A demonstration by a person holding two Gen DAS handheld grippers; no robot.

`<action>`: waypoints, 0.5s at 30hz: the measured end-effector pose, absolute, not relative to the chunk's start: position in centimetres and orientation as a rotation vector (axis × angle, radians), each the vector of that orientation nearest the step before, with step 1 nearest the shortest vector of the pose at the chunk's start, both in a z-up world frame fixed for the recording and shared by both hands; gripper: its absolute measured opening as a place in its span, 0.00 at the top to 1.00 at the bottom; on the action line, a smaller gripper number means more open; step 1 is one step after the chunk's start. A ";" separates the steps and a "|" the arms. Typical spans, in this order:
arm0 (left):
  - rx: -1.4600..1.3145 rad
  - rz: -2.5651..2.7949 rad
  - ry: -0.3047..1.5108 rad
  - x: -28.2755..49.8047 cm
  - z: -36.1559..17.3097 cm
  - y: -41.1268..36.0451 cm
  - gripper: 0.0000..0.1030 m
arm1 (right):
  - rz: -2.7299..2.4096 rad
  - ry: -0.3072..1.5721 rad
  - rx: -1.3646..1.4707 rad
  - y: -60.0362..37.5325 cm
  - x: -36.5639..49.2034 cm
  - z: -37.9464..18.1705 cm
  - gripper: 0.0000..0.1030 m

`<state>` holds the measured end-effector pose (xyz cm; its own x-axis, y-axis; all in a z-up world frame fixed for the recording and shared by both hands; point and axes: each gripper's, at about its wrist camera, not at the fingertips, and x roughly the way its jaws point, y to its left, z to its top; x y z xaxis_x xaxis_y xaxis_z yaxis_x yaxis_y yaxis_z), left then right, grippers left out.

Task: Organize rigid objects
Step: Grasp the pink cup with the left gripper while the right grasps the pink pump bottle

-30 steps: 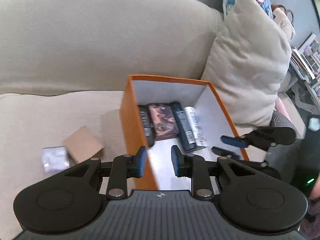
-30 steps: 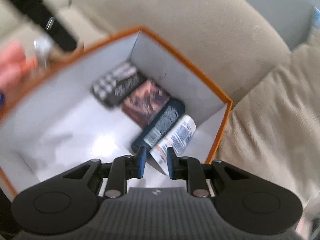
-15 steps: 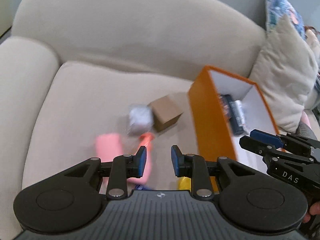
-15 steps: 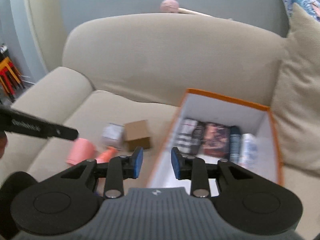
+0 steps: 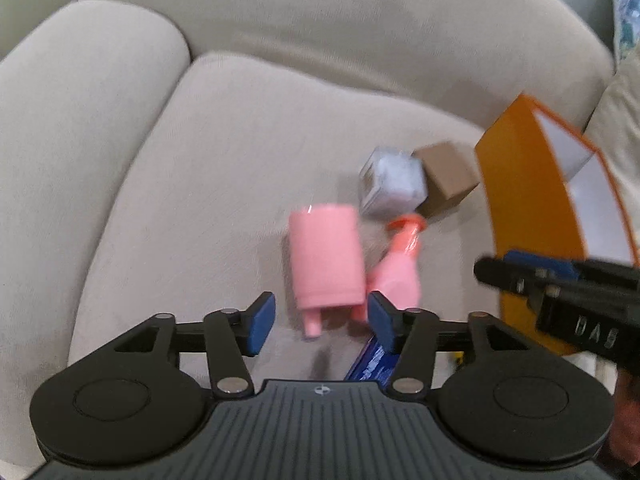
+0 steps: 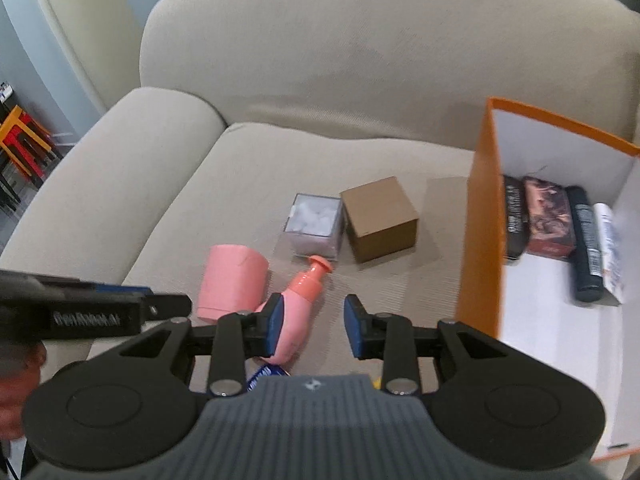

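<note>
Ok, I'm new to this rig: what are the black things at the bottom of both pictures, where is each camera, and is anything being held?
Each picture comes from a camera mounted on a hand-held gripper, looking forward along its two blue-tipped fingers. The black shape at the bottom is that gripper's own body.

In the left wrist view, the left gripper is open over a pink cup lying on its side on the sofa seat. The right gripper pokes in from the right edge.

In the right wrist view, the right gripper is also open, near a pink bottle. Beyond lie a clear box and a brown cardboard box. The orange box on the right already holds four items in a row.

Neither gripper holds anything.
</note>
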<state>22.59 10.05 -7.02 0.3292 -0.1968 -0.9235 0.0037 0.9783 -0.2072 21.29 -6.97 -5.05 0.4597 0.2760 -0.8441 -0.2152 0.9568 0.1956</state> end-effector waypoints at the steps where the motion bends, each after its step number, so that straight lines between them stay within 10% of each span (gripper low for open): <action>1: -0.175 -0.134 1.249 22.6 -7.7 10.1 0.38 | 0.304 1.059 0.061 -6.7 21.6 -5.5 0.66; 6: -0.164 -0.139 1.330 22.9 -10.9 9.7 0.40 | 0.310 1.107 0.049 -5.7 23.1 -7.7 0.67; 15: -0.184 -0.151 1.360 23.6 -13.2 9.6 0.73 | 0.308 1.144 0.068 -4.8 25.4 -10.4 0.67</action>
